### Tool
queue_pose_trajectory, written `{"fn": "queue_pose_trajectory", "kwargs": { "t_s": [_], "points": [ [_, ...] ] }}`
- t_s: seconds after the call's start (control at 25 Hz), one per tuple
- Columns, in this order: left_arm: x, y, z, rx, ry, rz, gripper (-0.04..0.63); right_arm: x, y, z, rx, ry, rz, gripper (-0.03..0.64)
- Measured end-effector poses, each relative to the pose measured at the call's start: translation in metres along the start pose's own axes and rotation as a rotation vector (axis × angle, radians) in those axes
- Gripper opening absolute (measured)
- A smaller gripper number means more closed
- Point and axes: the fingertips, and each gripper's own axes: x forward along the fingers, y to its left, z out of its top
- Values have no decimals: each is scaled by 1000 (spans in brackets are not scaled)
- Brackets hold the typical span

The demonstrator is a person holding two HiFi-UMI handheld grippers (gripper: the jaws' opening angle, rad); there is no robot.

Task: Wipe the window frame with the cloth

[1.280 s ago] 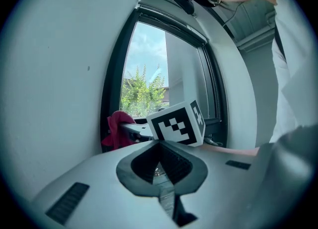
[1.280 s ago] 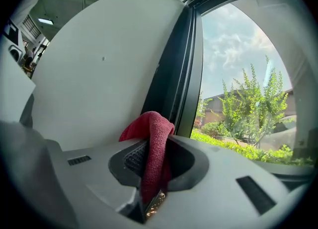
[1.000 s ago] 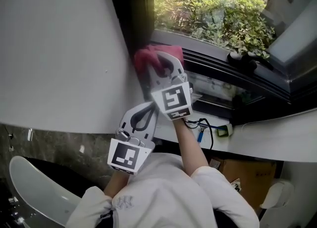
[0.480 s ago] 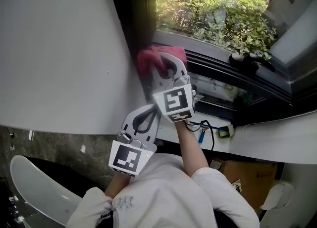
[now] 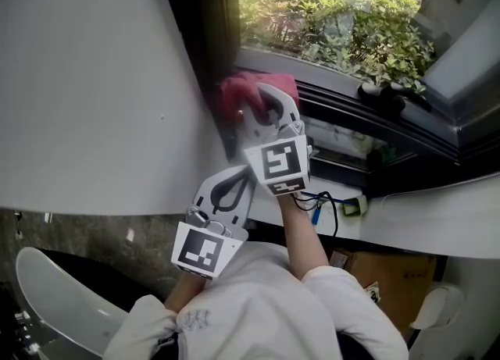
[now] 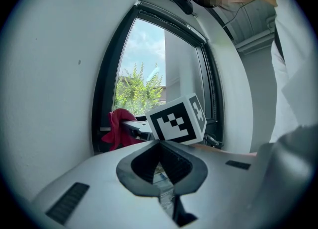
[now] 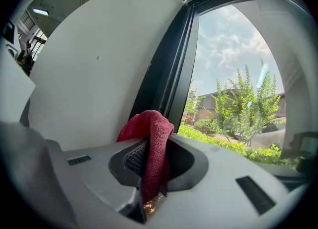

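Note:
A red cloth (image 5: 248,90) (image 7: 153,143) (image 6: 117,128) is bunched against the dark window frame (image 5: 216,46) (image 7: 171,79) (image 6: 103,99), at its lower corner by the white wall. My right gripper (image 5: 251,108) (image 7: 151,163) is shut on the cloth and holds it to the frame. My left gripper (image 5: 226,188) (image 6: 160,166) hangs lower and nearer to me, jaws together, nothing between them. In the left gripper view the right gripper's marker cube (image 6: 176,119) stands in front of the window.
A white wall (image 5: 94,85) lies left of the frame. Green shrubs (image 5: 344,23) show through the glass. The lower window track (image 5: 367,128) runs to the right, with a white sill (image 5: 437,222) and a cable (image 5: 320,198) below it. A cardboard box (image 5: 383,272) sits on the floor.
My right gripper and the cloth have slid slightly right and up along the bottom of the frame. The left gripper has stayed in place.

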Motion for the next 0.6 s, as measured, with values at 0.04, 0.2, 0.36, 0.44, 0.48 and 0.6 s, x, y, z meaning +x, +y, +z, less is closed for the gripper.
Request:
{"fn": "queue_pose_trajectory", "kwargs": {
  "t_s": [0.04,0.2,0.36,0.44,0.48,0.6],
  "points": [
    [1,-1,1,-3,-5,-2,8,-1,-2,0,19,-1,-2,67],
    [4,-6,4,-7,-16,-14,8,-5,-8,-1,52,-3,-1,67],
    [5,-6,2,-8,-9,-14,8,-5,-8,-2,31,4,-4,67],
    [5,-7,2,-3,-5,-15,8,-6,-9,-2,23,8,-7,67],
    [5,-8,2,1,-4,-15,8,-6,-9,-2,20,10,-8,67],
    [6,-9,2,7,-1,-17,9,-7,-10,-2,9,15,-11,67]
  ]
}}
